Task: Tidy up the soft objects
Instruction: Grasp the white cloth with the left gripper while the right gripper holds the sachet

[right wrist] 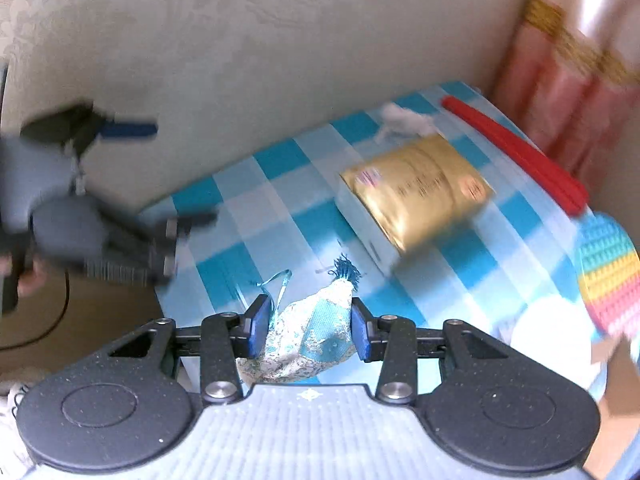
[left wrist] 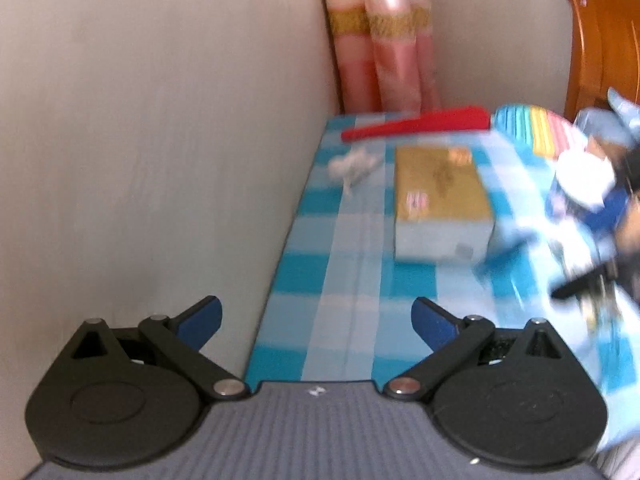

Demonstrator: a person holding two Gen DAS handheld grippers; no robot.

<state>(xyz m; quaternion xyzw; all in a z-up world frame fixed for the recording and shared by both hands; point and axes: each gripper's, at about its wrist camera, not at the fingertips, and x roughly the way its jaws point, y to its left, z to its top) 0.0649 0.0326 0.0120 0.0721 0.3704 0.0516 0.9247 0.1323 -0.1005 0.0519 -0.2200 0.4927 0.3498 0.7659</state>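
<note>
Holding a small brocade pouch of turquoise and cream cloth (right wrist: 316,340), your right hand-held gripper (right wrist: 306,326) has both blue pads pressed into its sides, above the blue-and-white checked tabletop (right wrist: 280,200). It looks light and limp, so expect it to sag and swing; its tasselled tip (right wrist: 346,270) and thin ribbon (right wrist: 280,284) dangle loose. Grip the bulky middle, not the ribbon. Your left hand-held gripper (left wrist: 316,320) stands wide and empty beside the gold-topped box (left wrist: 440,196).
</note>
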